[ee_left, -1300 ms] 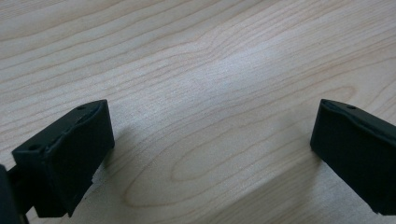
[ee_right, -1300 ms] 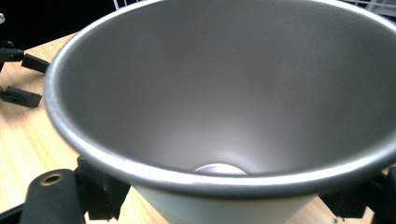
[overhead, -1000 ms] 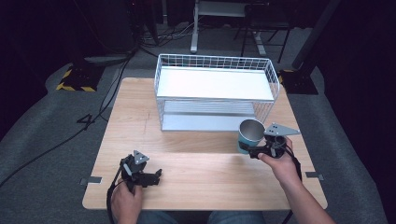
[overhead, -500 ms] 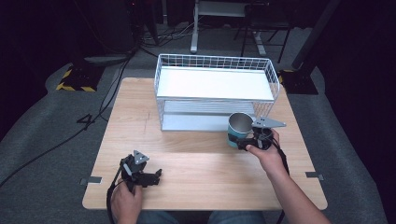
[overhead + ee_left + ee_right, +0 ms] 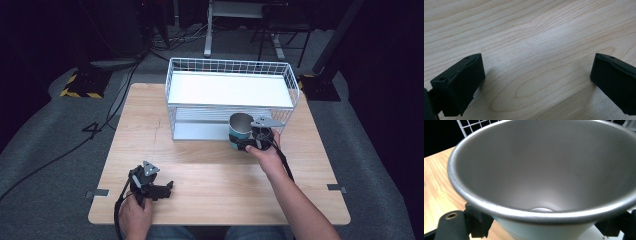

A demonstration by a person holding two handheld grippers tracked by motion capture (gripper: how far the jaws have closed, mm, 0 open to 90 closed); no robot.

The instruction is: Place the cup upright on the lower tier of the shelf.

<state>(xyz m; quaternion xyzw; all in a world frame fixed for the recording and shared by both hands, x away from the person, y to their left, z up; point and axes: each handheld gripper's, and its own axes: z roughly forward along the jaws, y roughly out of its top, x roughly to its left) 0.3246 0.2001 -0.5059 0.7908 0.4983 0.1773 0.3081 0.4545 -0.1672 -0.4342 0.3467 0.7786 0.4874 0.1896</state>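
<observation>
The steel cup point(image 5: 240, 129), grey inside with a teal sleeve around its lower half, is held upright in the right claw point(image 5: 243, 144), just in front of the lower shelf of the white wire rack point(image 5: 230, 95) and toward the rack's right end, low over the table point(image 5: 200, 170); whether its base touches the wood cannot be told. The right hand point(image 5: 264, 152) comes in from the near right, forearm slanting up and inward across the table, wrist roughly level, with the claw's grey three-cornered plate on top pointing toward the rack. That claw is closed on the cup, its jaws pressed against the sleeve on either side. The right gripper view adds what the high view cannot: the cup's point(image 5: 544, 170) rolled rim, its brushed interior down to a small bright disc at the bottom, the pale sleeve below the rim, black jaw parts hugging it at the lower left and right, and a corner of the rack's white mesh behind. The left hand point(image 5: 135, 212) rests at the near left edge of the table, well apart from the cup, with the left claw point(image 5: 167, 189) pointing right along the wood. The left gripper view shows that claw point(image 5: 536, 82) spread wide, with bare pale grain between its two black jaws.
</observation>
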